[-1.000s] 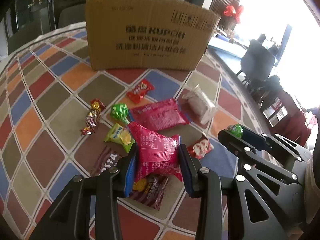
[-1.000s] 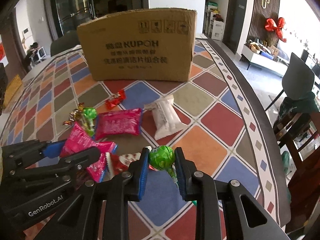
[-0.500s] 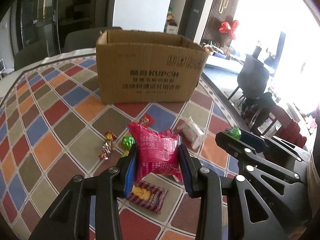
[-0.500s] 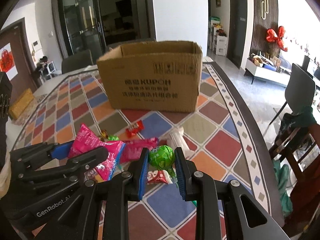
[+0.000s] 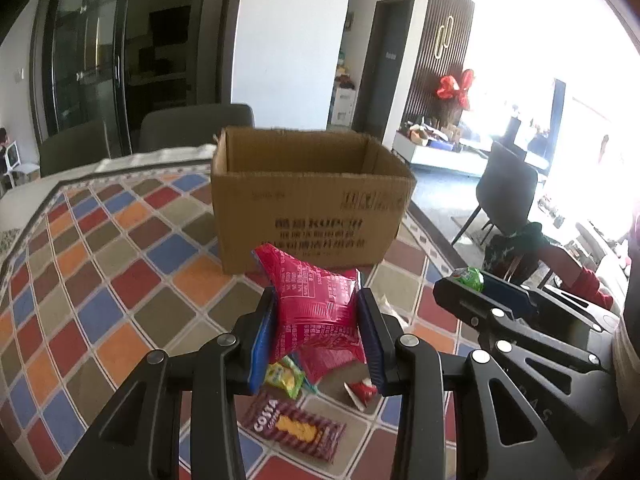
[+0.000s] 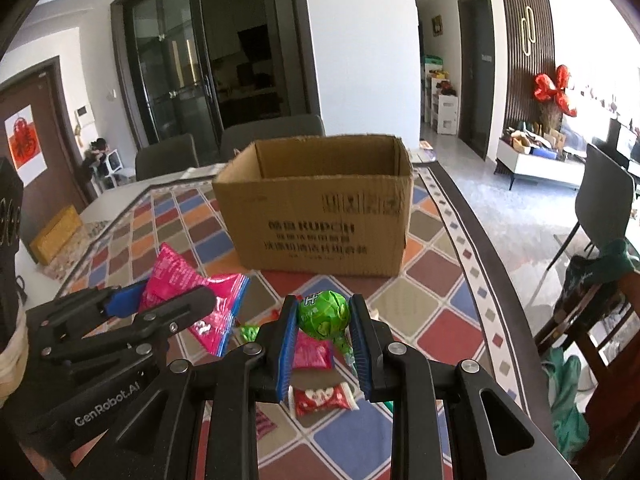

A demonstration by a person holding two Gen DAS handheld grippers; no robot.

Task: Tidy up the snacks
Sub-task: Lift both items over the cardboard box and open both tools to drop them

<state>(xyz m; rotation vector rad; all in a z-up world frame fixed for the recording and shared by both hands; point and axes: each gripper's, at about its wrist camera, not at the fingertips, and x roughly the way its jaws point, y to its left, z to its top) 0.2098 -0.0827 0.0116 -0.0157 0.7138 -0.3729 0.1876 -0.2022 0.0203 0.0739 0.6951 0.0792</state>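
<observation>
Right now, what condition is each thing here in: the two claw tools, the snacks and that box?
Left gripper: shut on the pink snack packet.
Pink snack packet: held off the table, pinched and puffed.
Right gripper: shut on the green wrapped lollipop.
Green wrapped lollipop: held in the air, wrapper intact.
Cardboard box: upright, open at the top, inside hidden.
Costa biscuit packet: lying flat on the table, sealed.
Red candy: lying on the table, wrapped.
</observation>
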